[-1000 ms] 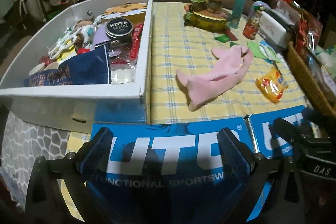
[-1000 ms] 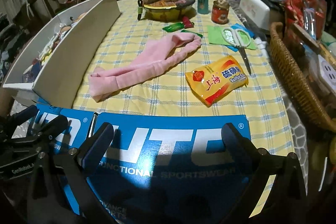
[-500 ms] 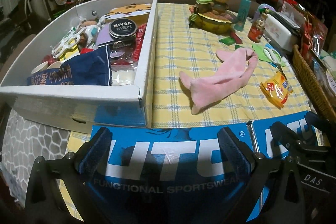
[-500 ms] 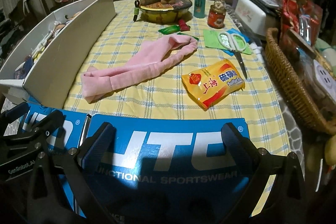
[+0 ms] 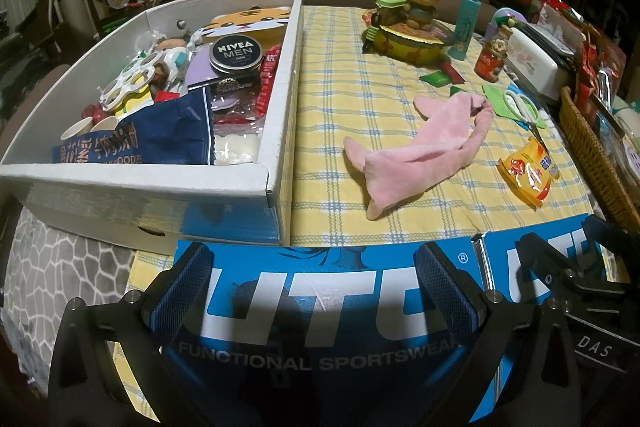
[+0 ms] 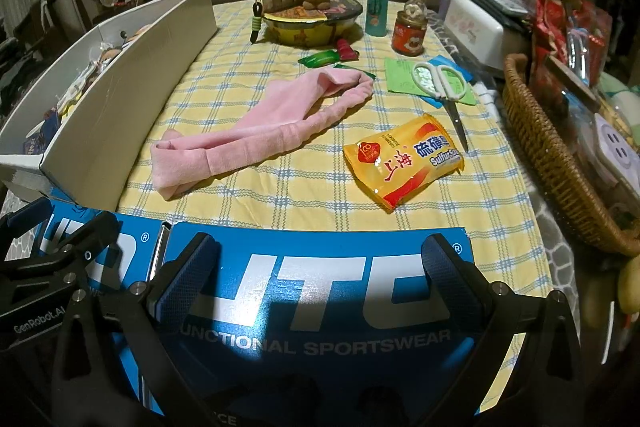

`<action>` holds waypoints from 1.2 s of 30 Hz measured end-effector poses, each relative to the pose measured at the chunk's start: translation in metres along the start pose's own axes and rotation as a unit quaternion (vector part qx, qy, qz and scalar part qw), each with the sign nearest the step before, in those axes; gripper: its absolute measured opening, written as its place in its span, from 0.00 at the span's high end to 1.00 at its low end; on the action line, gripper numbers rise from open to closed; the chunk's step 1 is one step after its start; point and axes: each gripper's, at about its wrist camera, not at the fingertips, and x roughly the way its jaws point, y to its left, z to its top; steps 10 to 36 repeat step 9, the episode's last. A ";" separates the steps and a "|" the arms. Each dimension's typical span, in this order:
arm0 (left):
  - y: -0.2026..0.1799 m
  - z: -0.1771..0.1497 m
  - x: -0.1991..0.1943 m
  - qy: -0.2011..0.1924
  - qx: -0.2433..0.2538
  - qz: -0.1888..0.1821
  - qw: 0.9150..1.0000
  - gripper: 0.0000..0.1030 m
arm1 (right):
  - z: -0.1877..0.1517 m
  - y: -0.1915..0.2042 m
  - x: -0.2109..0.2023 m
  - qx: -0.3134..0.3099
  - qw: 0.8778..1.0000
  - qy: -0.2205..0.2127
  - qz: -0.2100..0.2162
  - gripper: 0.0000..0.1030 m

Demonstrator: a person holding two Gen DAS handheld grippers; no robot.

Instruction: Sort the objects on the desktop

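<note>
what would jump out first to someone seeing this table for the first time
Probably the pink cloth sprawled mid-table on the yellow checked tablecloth, with the yellow soap packet just to its right. Next, the white cardboard box crammed with odds and ends on the left, a Nivea Men tin on top.

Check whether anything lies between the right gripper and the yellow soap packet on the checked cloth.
Nothing visible does. The right gripper is open over the blue printed sheet; beyond it, bare yellow checked tablecloth runs to the yellow soap packet. The long pink cloth lies off to the left.
</note>
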 end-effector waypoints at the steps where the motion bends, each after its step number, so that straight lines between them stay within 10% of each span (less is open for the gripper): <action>1: 0.000 0.000 0.000 0.000 0.000 0.000 1.000 0.00 | 0.000 0.000 0.000 0.000 1.000 0.000 0.000 0.00; 36: 0.000 0.000 0.000 0.000 -0.001 -0.001 1.000 0.00 | 0.000 0.000 0.000 0.000 1.000 0.000 0.000 0.00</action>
